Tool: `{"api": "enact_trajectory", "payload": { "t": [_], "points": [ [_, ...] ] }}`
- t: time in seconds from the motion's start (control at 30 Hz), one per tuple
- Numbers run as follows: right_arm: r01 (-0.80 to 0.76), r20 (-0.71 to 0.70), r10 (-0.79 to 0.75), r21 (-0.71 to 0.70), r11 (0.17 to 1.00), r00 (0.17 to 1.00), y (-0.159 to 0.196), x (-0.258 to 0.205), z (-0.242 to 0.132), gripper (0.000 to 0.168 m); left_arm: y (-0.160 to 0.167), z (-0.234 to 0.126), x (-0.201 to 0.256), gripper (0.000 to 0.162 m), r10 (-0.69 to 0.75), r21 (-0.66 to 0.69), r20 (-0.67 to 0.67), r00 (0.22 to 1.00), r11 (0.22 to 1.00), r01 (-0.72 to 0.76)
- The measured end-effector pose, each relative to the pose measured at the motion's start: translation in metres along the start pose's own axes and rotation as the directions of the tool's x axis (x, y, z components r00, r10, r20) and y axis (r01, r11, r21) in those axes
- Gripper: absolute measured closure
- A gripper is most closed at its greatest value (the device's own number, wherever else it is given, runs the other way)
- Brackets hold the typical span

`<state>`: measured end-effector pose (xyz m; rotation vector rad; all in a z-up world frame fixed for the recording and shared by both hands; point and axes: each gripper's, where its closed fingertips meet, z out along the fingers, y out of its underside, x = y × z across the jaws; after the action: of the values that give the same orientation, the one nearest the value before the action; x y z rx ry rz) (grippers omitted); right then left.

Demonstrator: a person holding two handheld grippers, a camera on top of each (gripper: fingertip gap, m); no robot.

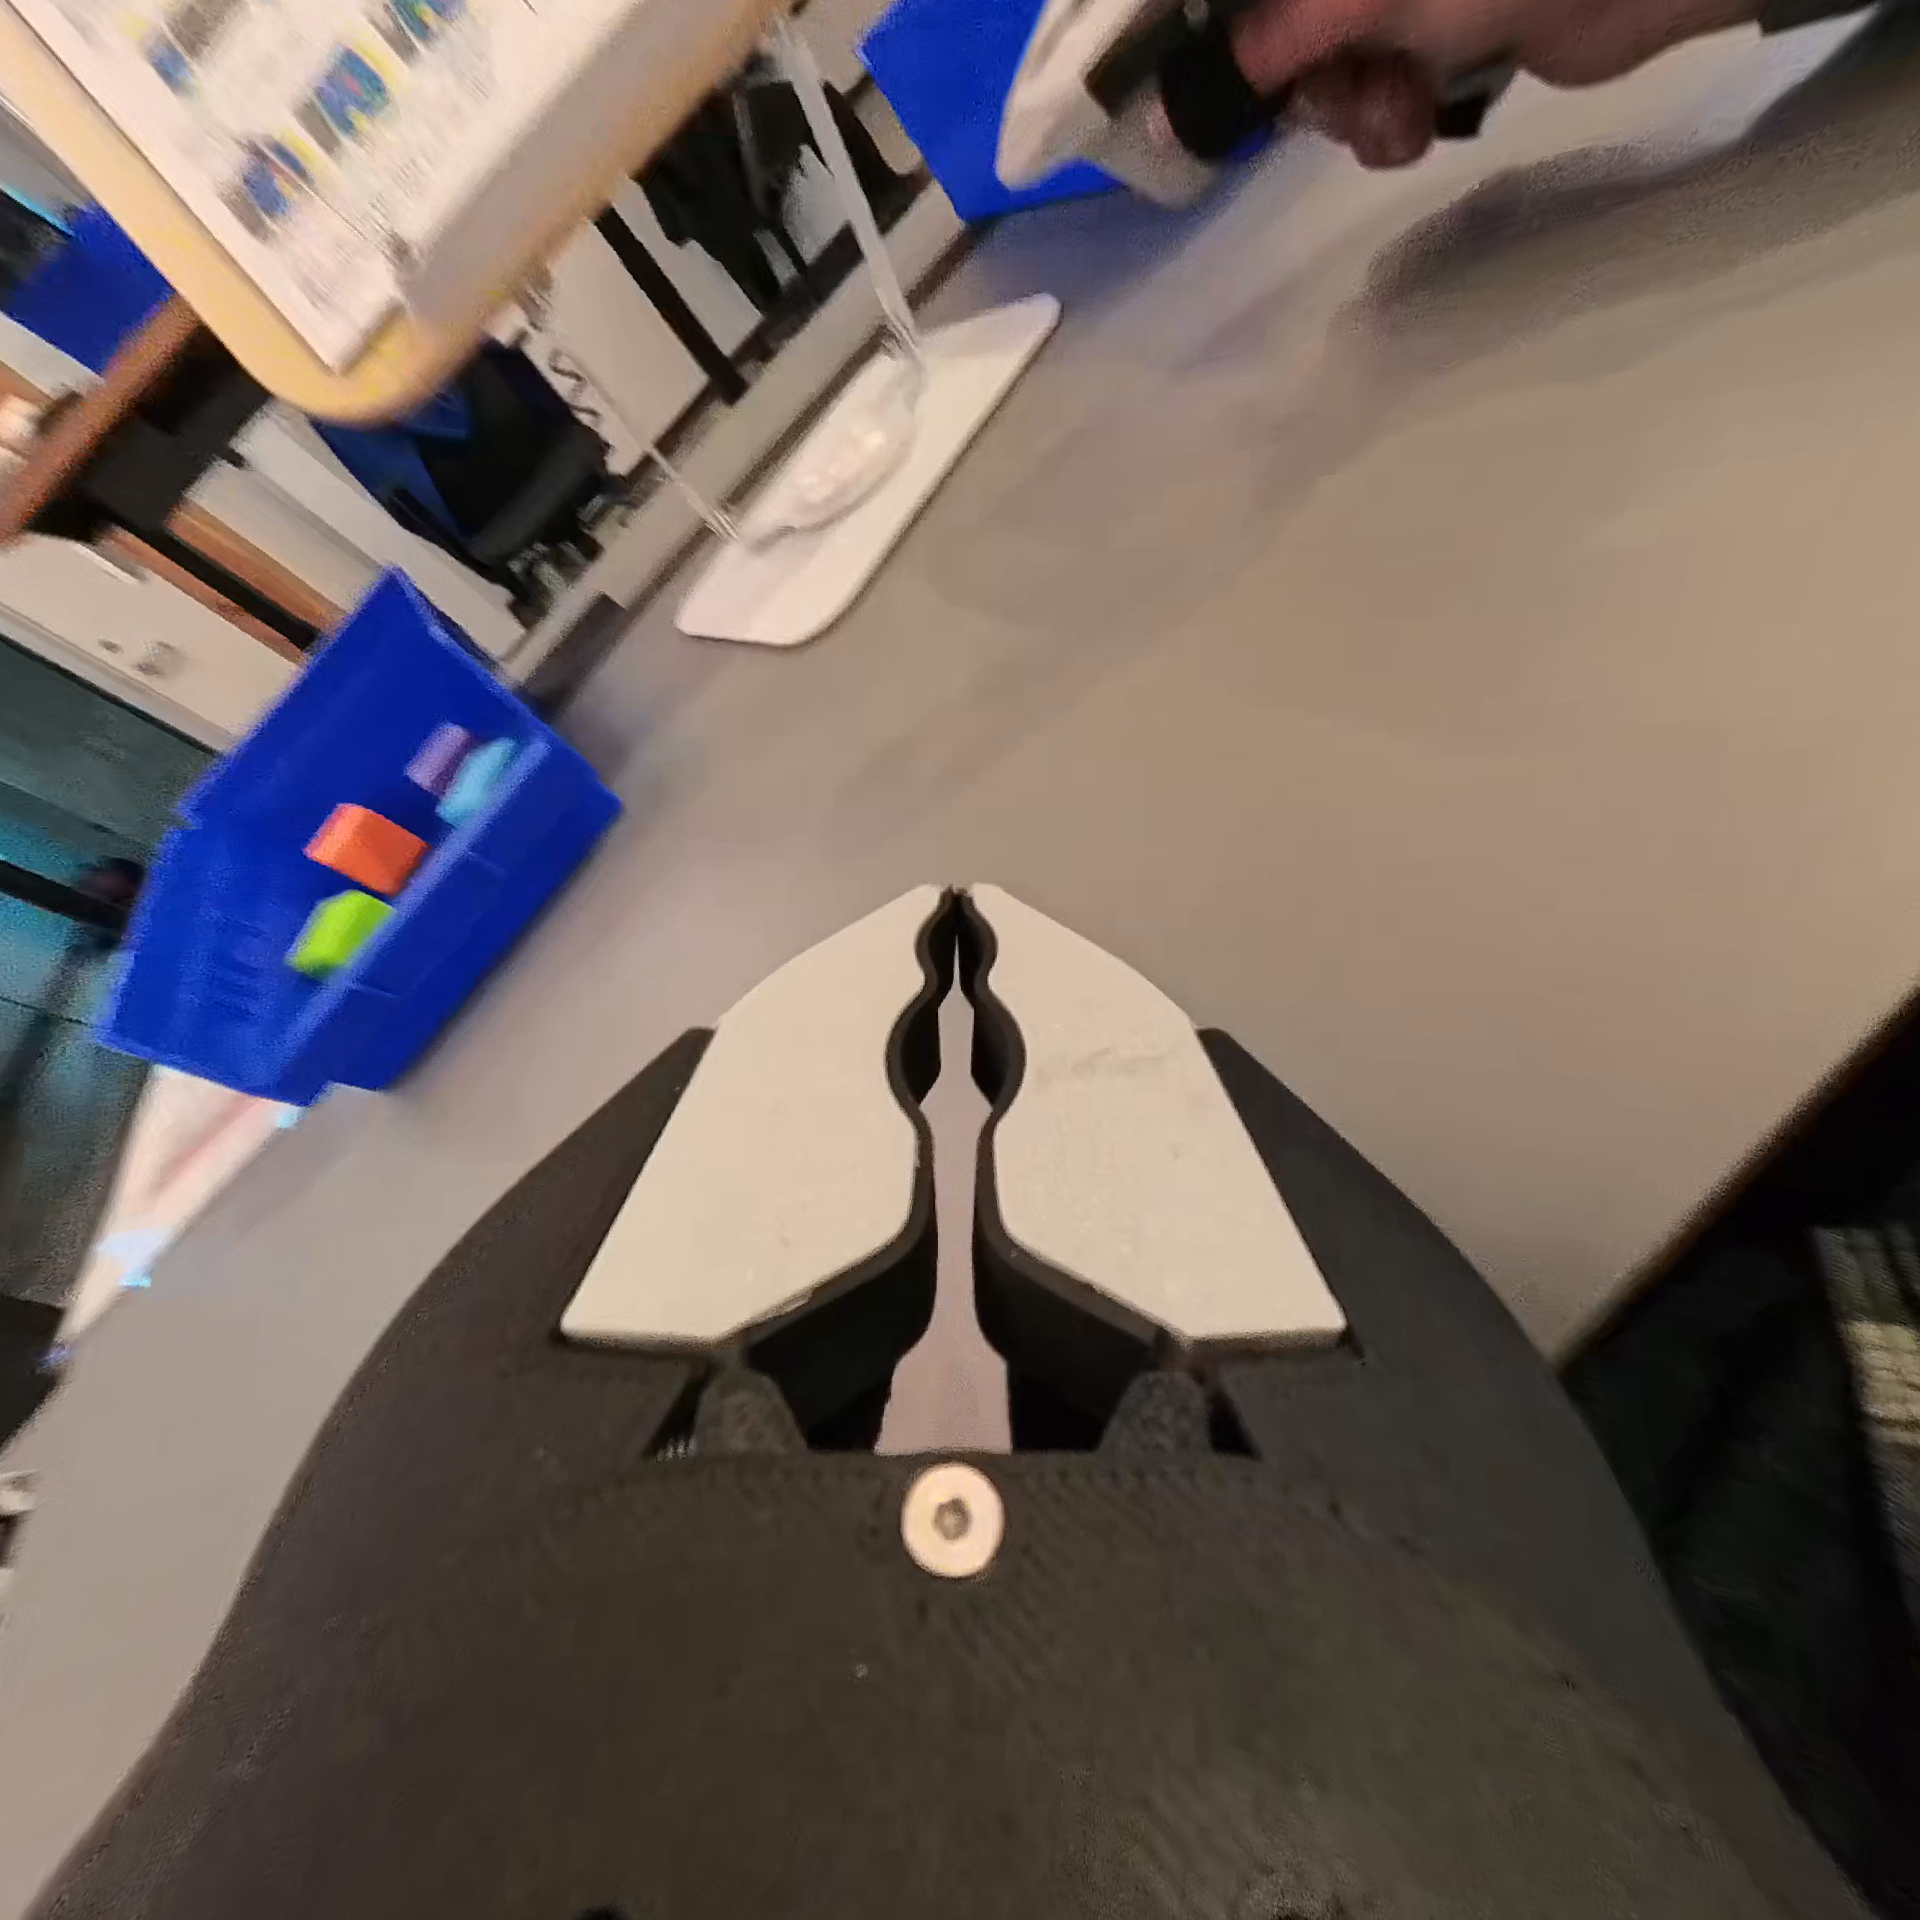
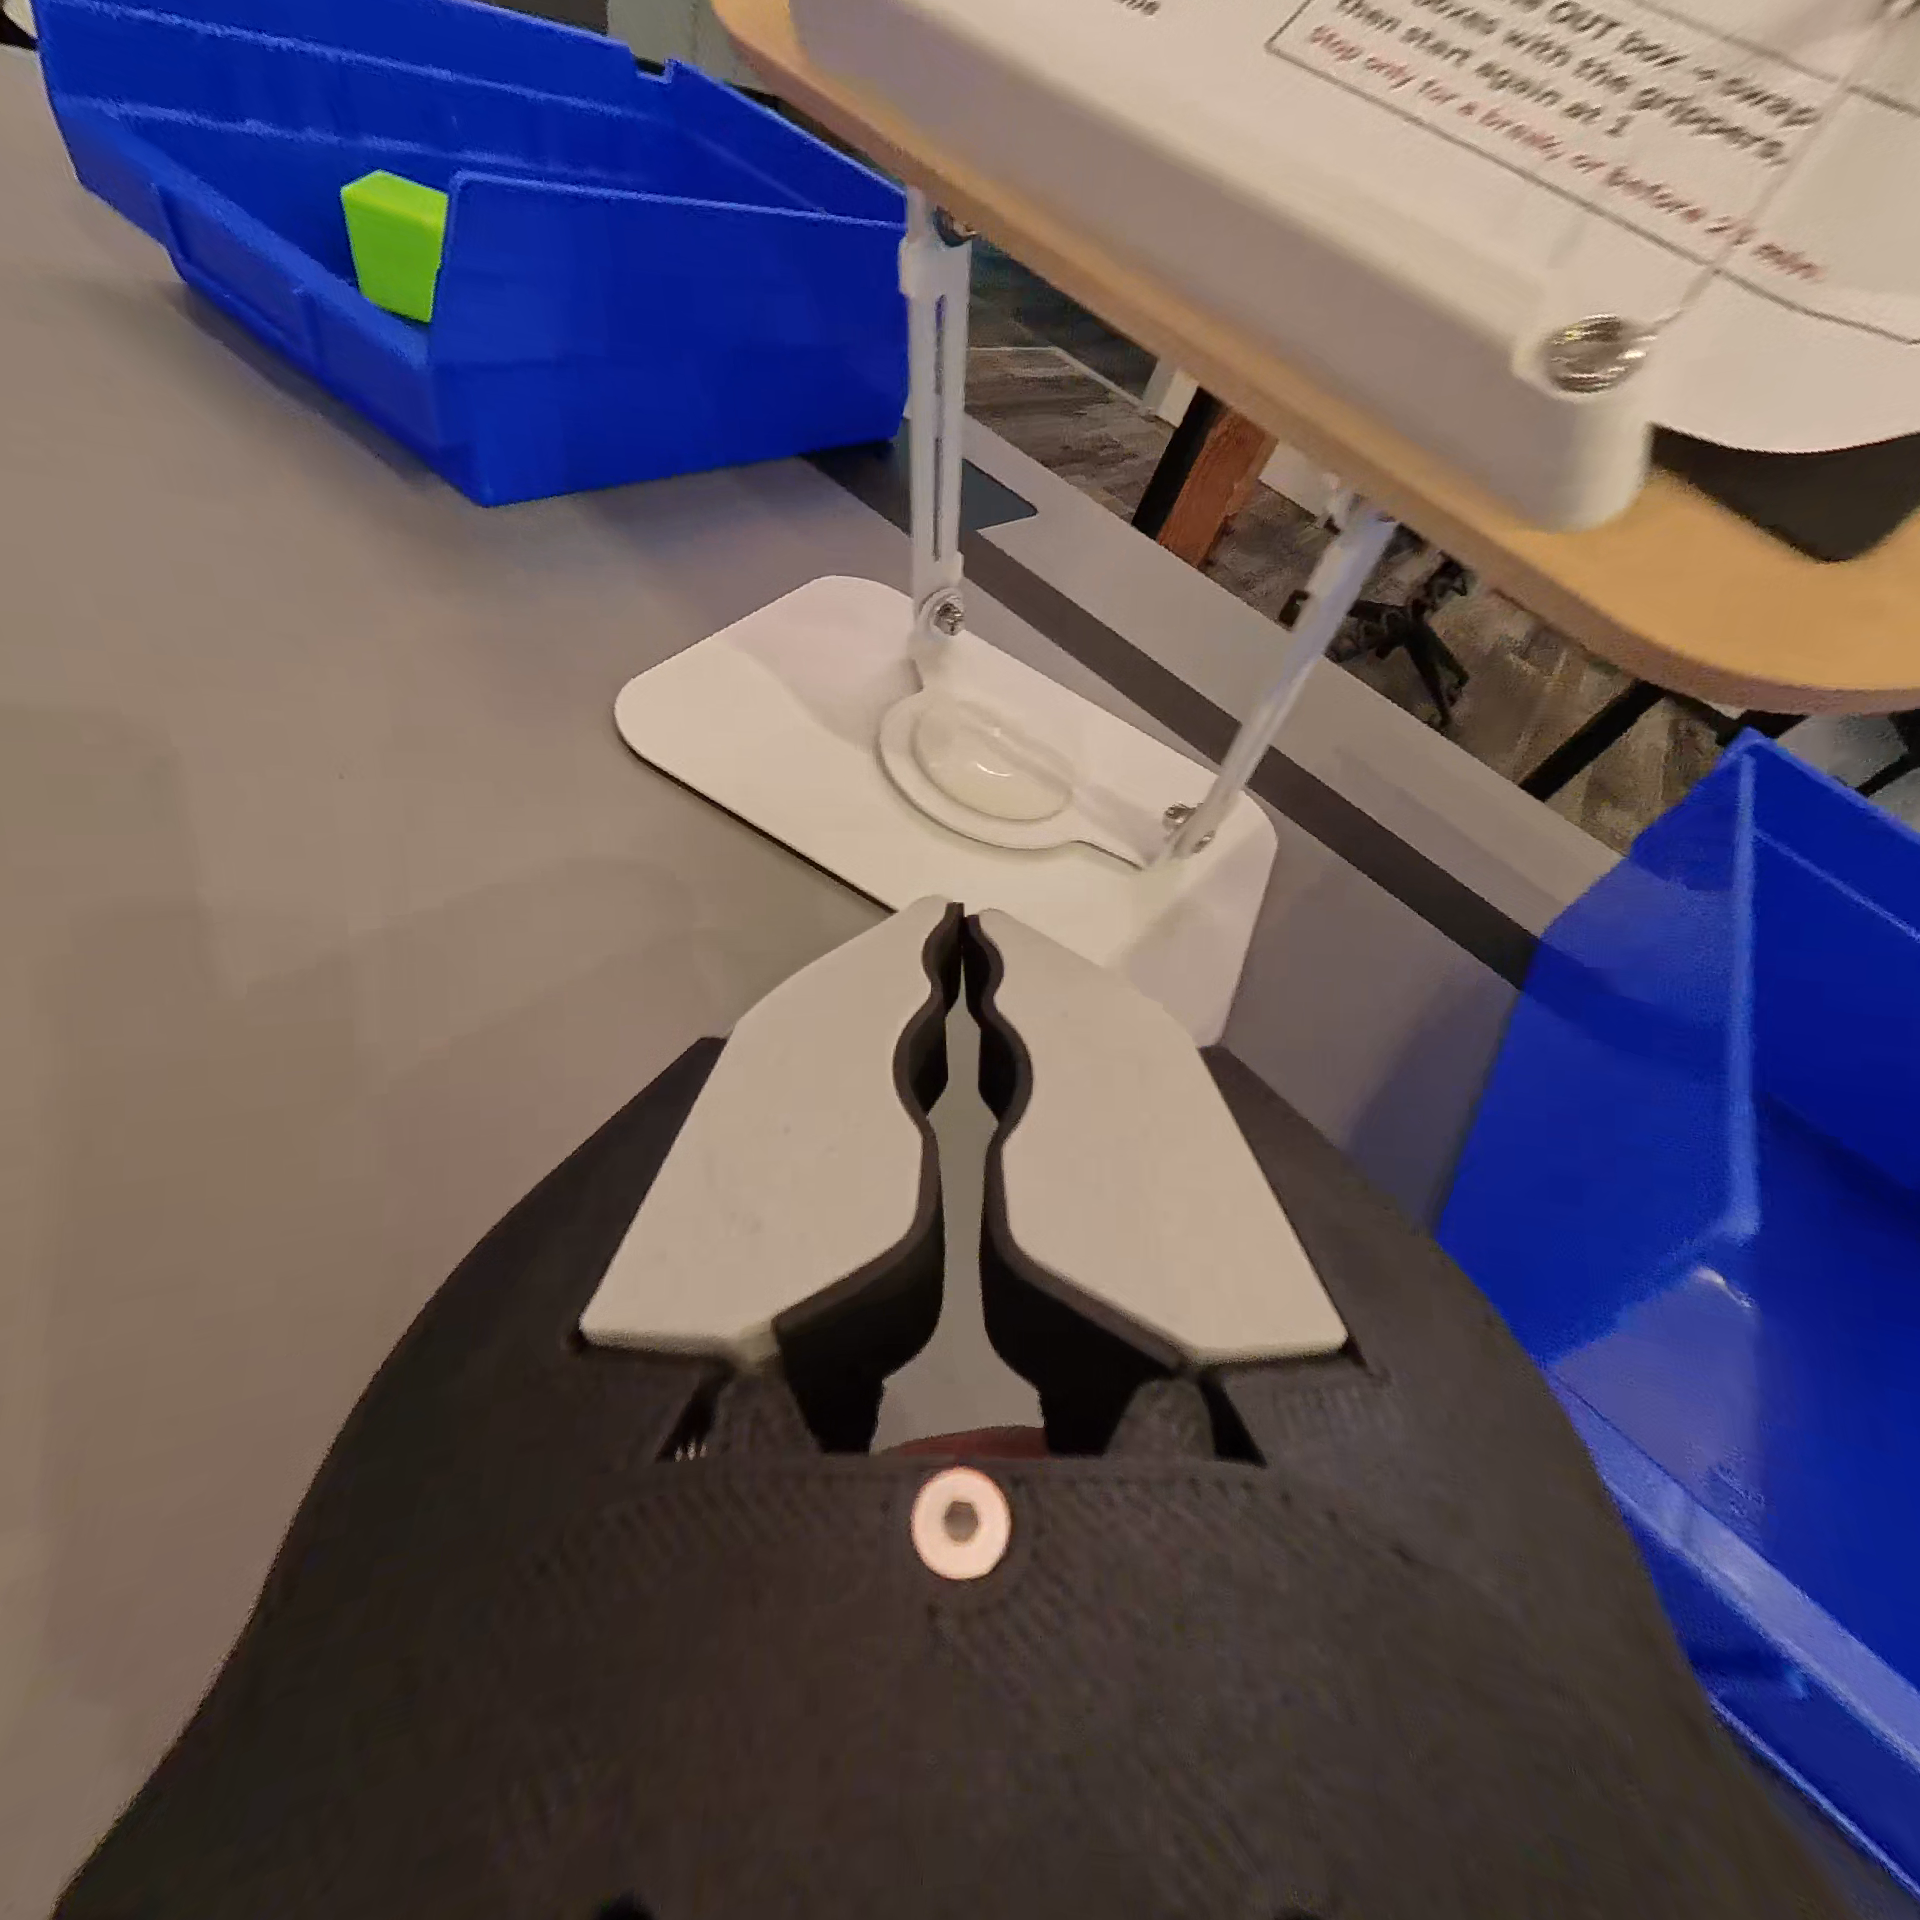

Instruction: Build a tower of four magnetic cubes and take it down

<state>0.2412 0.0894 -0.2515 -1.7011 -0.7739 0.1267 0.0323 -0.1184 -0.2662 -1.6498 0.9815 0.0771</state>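
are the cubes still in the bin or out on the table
In the bin: purple, light blue, orange and green cubes sit inside the blue bin.

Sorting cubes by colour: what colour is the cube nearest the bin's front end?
Green cube, clearest in the right wrist view.

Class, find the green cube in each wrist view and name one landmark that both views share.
Left wrist view: the green cube sits at mid-left, in the blue bin, below an orange cube.
Right wrist view: the green cube stands at upper left, in the same blue bin.
Shared landmark: the white stand base on the grey table.
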Motion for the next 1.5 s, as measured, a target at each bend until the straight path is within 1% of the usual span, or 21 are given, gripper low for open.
{"api": "enact_trajectory", "payload": {
  "t": [0.03,0.17,0.37,0.5,0.6,0.67,0.77,0.83,0.9,0.93,1.03,1.17,1.23,1.5],
  "points": [
    [0.006,0.006,-0.006,-0.003,1.0,1.0,0.0,-0.003,0.004,0.168,-0.008,0.003,-0.01,0.162,0.019,0.002,0.02,1.0,1.0,-0.019],
    [0.035,0.011,-0.035,-0.001,0.999,0.999,0.0,-0.012,0.017,0.168,-0.033,0.031,-0.042,0.162,0.02,0.047,0.049,0.999,0.999,-0.023],
    [0.083,0.007,-0.083,0.028,0.996,0.997,-0.006,-0.015,0.033,0.168,-0.069,0.095,-0.071,0.162,-0.012,0.168,0.061,0.998,0.986,0.001],
    [0.114,0.0,-0.114,0.037,0.993,0.993,-0.009,-0.017,0.044,0.168,-0.09,0.142,-0.086,0.161,-0.006,0.219,0.077,0.997,0.976,-0.011],
    [0.155,-0.022,-0.154,0.035,0.987,0.988,-0.011,-0.016,0.052,0.168,-0.095,0.174,-0.09,0.162,0.001,0.225,0.072,0.997,0.974,-0.017],
    [0.138,-0.008,-0.138,0.046,0.989,0.99,-0.011,-0.016,0.051,0.168,-0.099,0.189,-0.093,0.162,-0.002,0.258,0.09,0.996,0.966,-0.022],
    [0.138,-0.03,-0.136,0.065,0.988,0.99,-0.014,-0.009,0.046,0.168,-0.097,0.21,-0.1,0.162,-0.133,0.292,0.088,0.987,0.951,0.102],
    [0.124,-0.033,-0.122,0.068,0.99,0.992,-0.014,-0.008,0.043,0.168,-0.086,0.226,-0.105,0.162,-0.195,0.243,0.099,0.976,0.956,0.166],
    [0.116,-0.035,-0.114,0.064,0.991,0.993,-0.013,-0.009,0.042,0.168,-0.079,0.231,-0.104,0.162,-0.246,0.219,0.076,0.966,0.949,0.225],
    [0.116,-0.043,-0.113,0.065,0.991,0.993,-0.013,-0.007,0.042,0.168,-0.076,0.231,-0.106,0.162,-0.266,0.209,0.087,0.96,0.947,0.244],
    [0.083,-0.054,-0.079,0.058,0.995,0.995,-0.01,-0.002,0.042,0.168,-0.066,0.232,-0.117,0.162,-0.267,0.175,0.154,0.951,0.955,0.24],
    [0.032,-0.083,-0.027,0.051,0.998,0.996,-0.008,0.01,0.04,0.168,-0.047,0.235,-0.133,0.162,-0.301,0.112,0.229,0.926,0.953,0.282],
    [0.032,-0.091,-0.028,0.05,0.998,0.995,-0.007,0.011,0.04,0.168,-0.042,0.233,-0.141,0.162,-0.312,0.107,0.27,0.911,0.95,0.293],
    [0.081,-0.07,-0.078,0.048,0.996,0.995,-0.008,0.003,0.041,0.168,-0.034,0.232,-0.149,0.162,-0.305,0.095,0.301,0.904,0.952,0.29]
  ]
}}
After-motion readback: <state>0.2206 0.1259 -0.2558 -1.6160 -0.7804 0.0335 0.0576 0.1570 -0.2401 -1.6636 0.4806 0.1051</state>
